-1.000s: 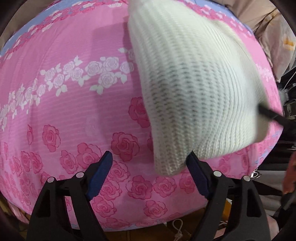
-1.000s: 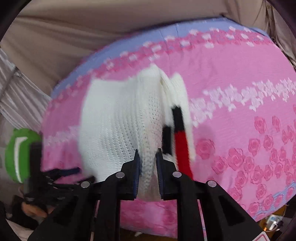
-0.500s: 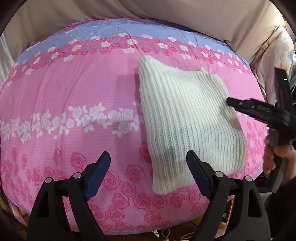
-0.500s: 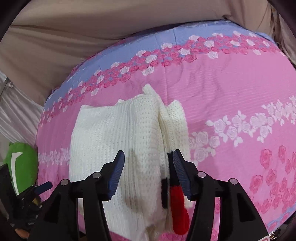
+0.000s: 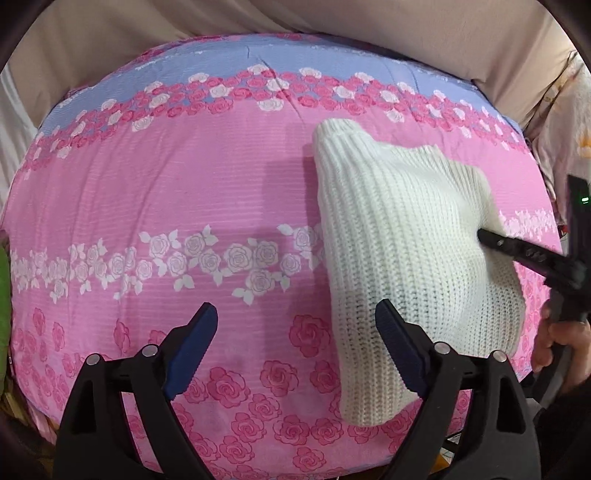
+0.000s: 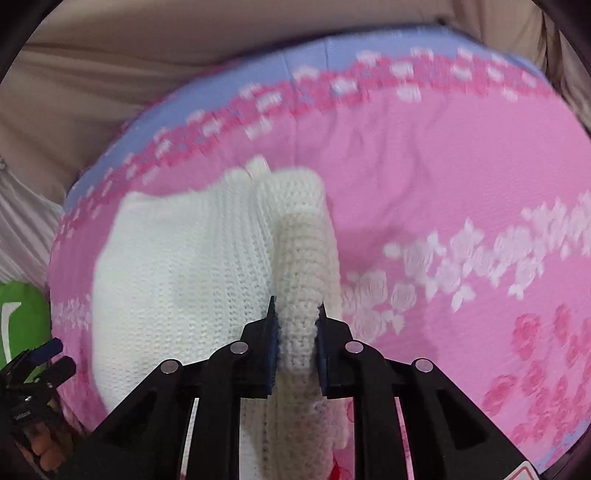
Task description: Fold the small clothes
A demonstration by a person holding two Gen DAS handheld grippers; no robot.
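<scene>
A white knitted sweater (image 5: 399, 240) lies folded on the pink rose-print bedsheet (image 5: 184, 199), right of centre in the left wrist view. My left gripper (image 5: 295, 347) is open and empty, just left of the sweater's near edge. My right gripper (image 6: 295, 332) is shut on a thick fold at the right edge of the sweater (image 6: 177, 273). In the left wrist view the right gripper (image 5: 517, 254) comes in from the right onto the sweater's far side.
The sheet has a blue band (image 5: 295, 55) along the far edge, with beige fabric (image 5: 258, 18) behind it. A green object (image 6: 18, 317) sits at the bed's left side. A patterned pillow (image 5: 569, 129) lies at the far right.
My right gripper was shut on the sweater, opened half a second ago, and has now shut on its right-hand fold. My left gripper stayed open and drew back.
</scene>
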